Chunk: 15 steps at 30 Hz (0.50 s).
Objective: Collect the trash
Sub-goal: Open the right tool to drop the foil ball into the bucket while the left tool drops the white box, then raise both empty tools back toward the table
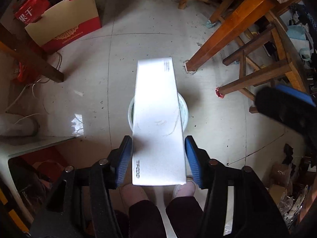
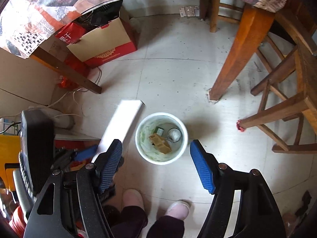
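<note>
White carton (image 1: 158,109), long and flat, was seen between the fingers of the left gripper (image 1: 158,138), end pointing away. The blue pads were spread, flanking its long sides. A thin gap was visible on the right side, so no firm clamp was read. The carton was hanging over the white waste bin (image 1: 129,115), whose mouth was mostly covered in the left wrist view. In the right wrist view the same carton (image 2: 122,127) was blurred and tilted, offset to the left of the bin rim (image 2: 161,114).

The right gripper (image 2: 156,142) was held above the bin with fingers wide apart and nothing between them. A tan block (image 2: 160,142), a green pack (image 2: 159,130) and a clear cup (image 2: 174,134) were already in the bin.

Risks judged:
- The carton looked longer than the bin mouth. If dropped flat, it could be bridged across the rim or tipped off onto the floor tiles (image 2: 178,79).
- With the sideways offset, the rim could be struck and the light bin knocked over, contents spilled.
- End-first entry would be needed.
</note>
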Each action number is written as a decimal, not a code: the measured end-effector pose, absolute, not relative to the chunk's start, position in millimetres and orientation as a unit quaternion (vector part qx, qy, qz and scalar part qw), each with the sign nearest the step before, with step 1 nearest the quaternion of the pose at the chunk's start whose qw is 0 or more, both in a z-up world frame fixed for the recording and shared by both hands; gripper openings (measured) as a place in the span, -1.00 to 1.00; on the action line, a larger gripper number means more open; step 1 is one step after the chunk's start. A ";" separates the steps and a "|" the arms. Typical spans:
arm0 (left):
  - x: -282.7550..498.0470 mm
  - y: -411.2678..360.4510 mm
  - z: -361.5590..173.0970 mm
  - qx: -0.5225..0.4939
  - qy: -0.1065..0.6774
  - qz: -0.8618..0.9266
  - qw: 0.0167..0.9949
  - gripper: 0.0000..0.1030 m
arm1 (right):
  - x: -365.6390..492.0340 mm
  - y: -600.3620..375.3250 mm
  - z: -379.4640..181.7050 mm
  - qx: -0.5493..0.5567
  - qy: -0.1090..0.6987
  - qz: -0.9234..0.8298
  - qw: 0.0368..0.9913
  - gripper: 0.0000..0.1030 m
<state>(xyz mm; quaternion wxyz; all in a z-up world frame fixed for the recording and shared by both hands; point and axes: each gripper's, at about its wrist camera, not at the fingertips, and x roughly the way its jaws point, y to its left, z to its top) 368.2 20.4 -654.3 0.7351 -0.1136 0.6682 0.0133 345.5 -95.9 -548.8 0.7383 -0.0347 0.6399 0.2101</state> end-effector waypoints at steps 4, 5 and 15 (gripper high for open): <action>375.8 22.7 -638.1 -0.126 0.663 0.017 0.737 0.11 | 347.0 -101.2 -533.8 -0.031 0.639 0.206 0.741 0.32; 376.3 23.4 -631.4 -0.129 0.661 0.018 0.739 0.11 | 347.1 -102.2 -526.9 -0.029 0.638 0.205 0.742 0.32; 365.3 27.3 -513.0 -0.091 0.635 0.023 0.767 0.11 | 344.4 -105.0 -436.8 -0.018 0.616 0.197 0.762 0.32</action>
